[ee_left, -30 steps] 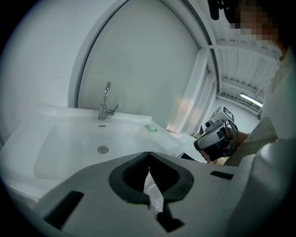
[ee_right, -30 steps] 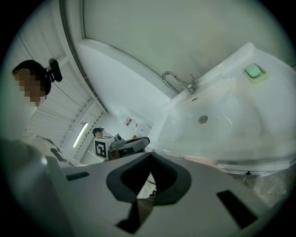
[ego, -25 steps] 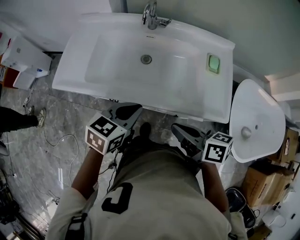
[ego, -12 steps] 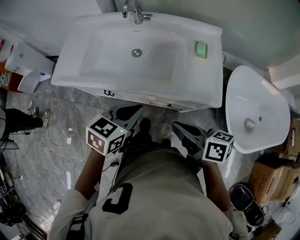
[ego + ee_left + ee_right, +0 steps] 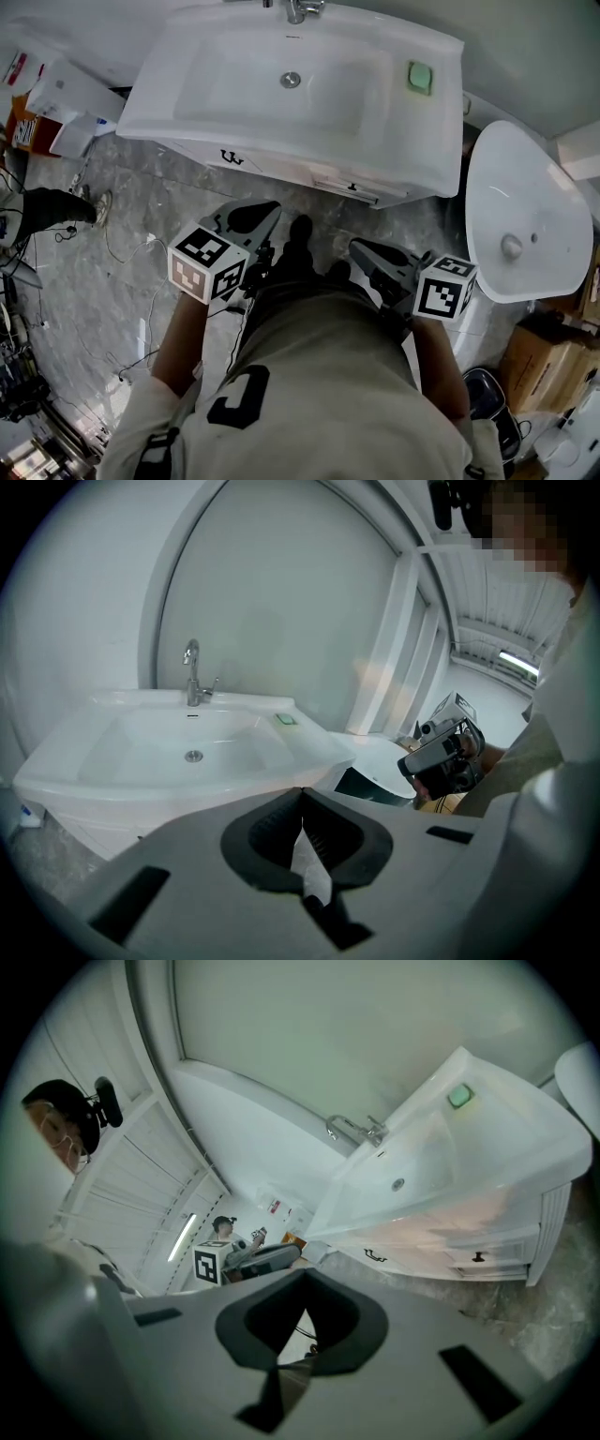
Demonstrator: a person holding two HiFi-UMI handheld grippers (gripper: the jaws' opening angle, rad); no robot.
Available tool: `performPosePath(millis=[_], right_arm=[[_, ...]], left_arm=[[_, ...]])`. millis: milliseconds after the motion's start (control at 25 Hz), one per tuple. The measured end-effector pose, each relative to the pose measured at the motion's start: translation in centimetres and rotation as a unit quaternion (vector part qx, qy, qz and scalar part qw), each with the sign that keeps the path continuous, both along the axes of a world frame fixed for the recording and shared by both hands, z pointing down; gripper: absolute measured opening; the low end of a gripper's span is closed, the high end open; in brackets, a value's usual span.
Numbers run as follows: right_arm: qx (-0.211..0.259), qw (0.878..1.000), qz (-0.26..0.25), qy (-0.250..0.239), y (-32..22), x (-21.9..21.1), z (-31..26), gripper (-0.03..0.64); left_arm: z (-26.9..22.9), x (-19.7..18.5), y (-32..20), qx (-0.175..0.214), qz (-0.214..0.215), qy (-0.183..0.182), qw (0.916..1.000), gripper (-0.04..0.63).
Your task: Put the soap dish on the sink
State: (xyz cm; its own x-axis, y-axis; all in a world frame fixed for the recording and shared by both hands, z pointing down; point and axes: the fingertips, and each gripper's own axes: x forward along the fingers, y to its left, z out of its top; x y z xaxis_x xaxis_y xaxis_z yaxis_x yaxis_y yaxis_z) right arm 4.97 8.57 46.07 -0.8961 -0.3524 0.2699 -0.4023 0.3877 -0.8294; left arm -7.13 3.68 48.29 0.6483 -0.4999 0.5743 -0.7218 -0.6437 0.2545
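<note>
The green soap dish (image 5: 419, 77) rests on the right rim of the white sink (image 5: 187, 103), beside the basin. It also shows small in the left gripper view (image 5: 286, 719) and in the right gripper view (image 5: 459, 1096). My left gripper (image 5: 267, 210) and right gripper (image 5: 357, 247) are held close to my body over the floor, well short of the sink's front edge. Both point toward the sink. Each gripper's jaws meet at the tips with nothing held between them (image 5: 302, 794) (image 5: 305, 1279).
A tap (image 5: 298, 9) stands at the back of the sink. A second loose white basin (image 5: 525, 216) stands to the right, with cardboard boxes (image 5: 534, 366) below it. Boxes (image 5: 56, 103), cables and a person's shoe (image 5: 94, 206) lie on the grey floor at the left.
Both grippers have drawn back from the sink together, and the strip of floor between them and its front edge has widened. The jaws stayed shut.
</note>
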Motion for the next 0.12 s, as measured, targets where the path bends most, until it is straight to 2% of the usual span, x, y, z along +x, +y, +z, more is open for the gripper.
performPosePath(millis=[120], right_arm=[[-0.002,1.0,-0.008,0.005,0.1,-0.6,0.0,0.009]], left_arm=[[0.3,-1.7,0.4,-0.002,-0.019,0.001,0.9998,0.02]])
